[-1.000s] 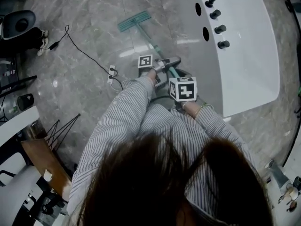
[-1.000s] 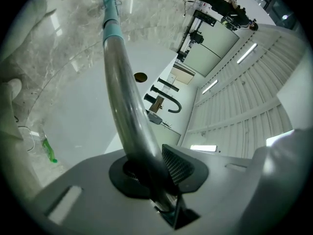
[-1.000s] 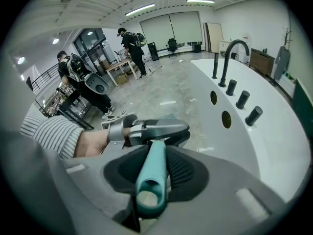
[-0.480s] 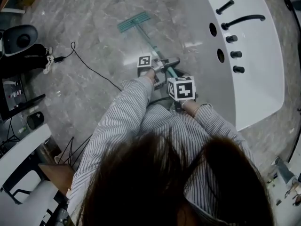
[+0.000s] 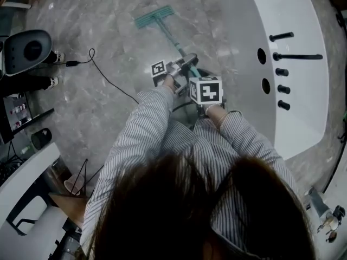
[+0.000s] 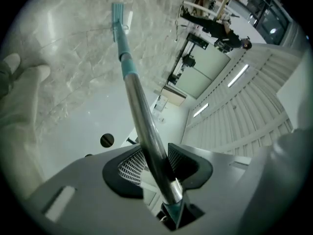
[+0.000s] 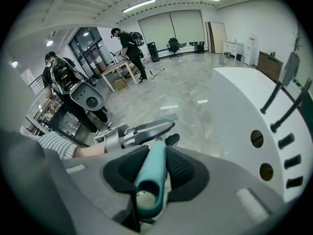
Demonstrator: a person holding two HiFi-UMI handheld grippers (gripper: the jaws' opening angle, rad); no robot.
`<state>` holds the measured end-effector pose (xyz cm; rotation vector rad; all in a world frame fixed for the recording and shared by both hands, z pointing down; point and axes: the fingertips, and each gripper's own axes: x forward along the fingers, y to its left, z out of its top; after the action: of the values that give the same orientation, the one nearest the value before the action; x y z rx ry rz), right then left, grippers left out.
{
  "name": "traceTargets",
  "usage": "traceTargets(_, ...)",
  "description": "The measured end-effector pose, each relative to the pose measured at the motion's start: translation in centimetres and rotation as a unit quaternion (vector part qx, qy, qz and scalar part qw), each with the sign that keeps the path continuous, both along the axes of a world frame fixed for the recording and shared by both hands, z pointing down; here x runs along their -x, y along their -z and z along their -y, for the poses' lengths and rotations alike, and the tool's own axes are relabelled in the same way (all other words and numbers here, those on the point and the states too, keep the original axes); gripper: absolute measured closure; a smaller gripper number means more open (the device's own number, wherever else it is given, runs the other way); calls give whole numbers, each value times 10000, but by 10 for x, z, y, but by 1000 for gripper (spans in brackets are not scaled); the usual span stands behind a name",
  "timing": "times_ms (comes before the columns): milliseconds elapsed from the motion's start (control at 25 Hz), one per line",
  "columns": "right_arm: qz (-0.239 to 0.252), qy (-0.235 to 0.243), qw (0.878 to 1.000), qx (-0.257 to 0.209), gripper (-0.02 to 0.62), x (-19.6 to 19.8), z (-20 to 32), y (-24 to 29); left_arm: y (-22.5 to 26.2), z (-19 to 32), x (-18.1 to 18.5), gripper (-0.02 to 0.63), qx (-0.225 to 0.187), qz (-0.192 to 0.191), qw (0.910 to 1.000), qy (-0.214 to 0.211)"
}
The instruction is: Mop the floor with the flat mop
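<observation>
The flat mop's teal head (image 5: 154,16) lies on the grey marble floor (image 5: 97,31), far ahead of me. Its pole (image 5: 172,43) slants back to both grippers. My left gripper (image 6: 154,163) is forward on the silver pole (image 6: 142,126). Its jaws have just been opening and stand spread, with the pole lying loose between the pads. In the head view that gripper (image 5: 185,64) sits beside its marker cube (image 5: 158,69). My right gripper (image 7: 151,168) is shut on the teal grip (image 7: 149,173) at the pole's end, under its cube (image 5: 206,90).
A white bathtub (image 5: 303,102) with black taps (image 5: 295,56) runs along the right. A black cable (image 5: 103,72) crosses the floor to a grey device (image 5: 27,50) at the left. Stands and a chair crowd the lower left. Two people (image 7: 129,40) stand far off.
The mop and both grippers have travelled forward along the tub. The tub's taps and the grey device have slid down the picture, and the cable's socket strip has gone out of sight.
</observation>
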<state>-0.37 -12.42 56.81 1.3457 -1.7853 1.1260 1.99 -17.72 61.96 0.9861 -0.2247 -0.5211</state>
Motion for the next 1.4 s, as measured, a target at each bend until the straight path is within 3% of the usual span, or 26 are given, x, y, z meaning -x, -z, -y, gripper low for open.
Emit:
traceTargets(200, -105, 186, 9998, -14, 482, 17, 64, -8, -17, 66, 29, 459, 225, 178, 9984, 487)
traceTargets(680, -165, 890, 9959, -4, 482, 32, 237, 0, -8, 238, 50, 459, 131, 286, 9968, 739)
traceTargets(880, -161, 1011, 9947, -27, 482, 42, 292, -1, -8, 293, 60, 451, -39, 357, 9983, 469)
traceTargets(1160, -67, 802, 9966, -201, 482, 73, 374, -2, -8, 374, 89, 451, -85, 296, 9984, 474)
traceTargets(1400, -17, 636, 9976, -275, 483, 112, 435, 6, -3, 432, 125, 443, -228, 459, 9987, -83)
